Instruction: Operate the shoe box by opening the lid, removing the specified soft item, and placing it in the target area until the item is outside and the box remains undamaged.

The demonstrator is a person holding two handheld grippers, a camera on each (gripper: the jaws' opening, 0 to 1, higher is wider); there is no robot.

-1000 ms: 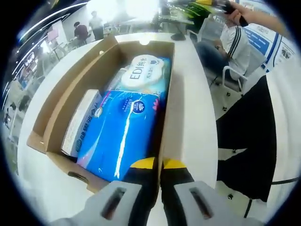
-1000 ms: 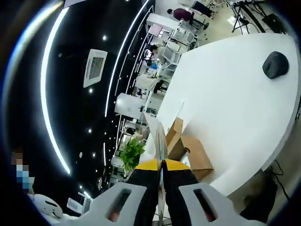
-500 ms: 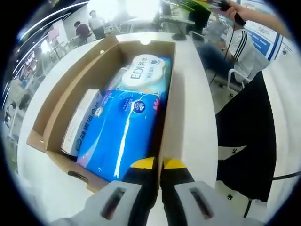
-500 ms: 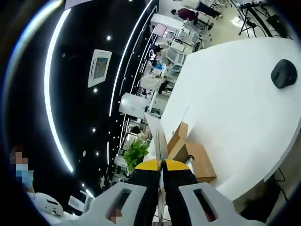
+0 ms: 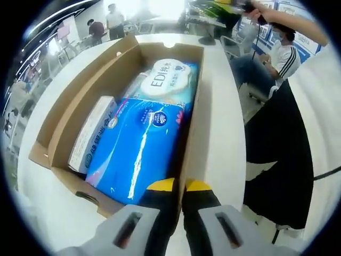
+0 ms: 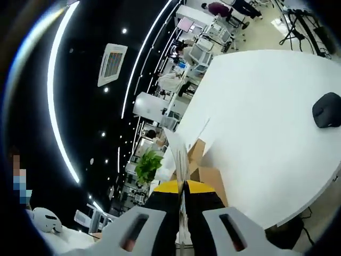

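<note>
**On the white table: shoe box open, both grippers clamped on cardboard**

Left gripper view: my left gripper [image 5: 179, 185] has its jaws pressed together on the near right wall of the open shoe box [image 5: 58, 114], which sits on the white table [image 5: 218, 117]. Inside lies a blue soft tissue pack [image 5: 141, 146]. Beyond it is a wipes pack with a white lid [image 5: 168, 77]; a small white carton [image 5: 93, 133] rests along the pack's left side.

Right gripper view: my right gripper [image 6: 183, 186] pinches a thin white-faced cardboard lid [image 6: 179, 152] edge-on, held up. Brown cardboard [image 6: 210, 176] shows just behind it. A dark computer mouse [image 6: 326, 109] sits well apart on the table.
</note>
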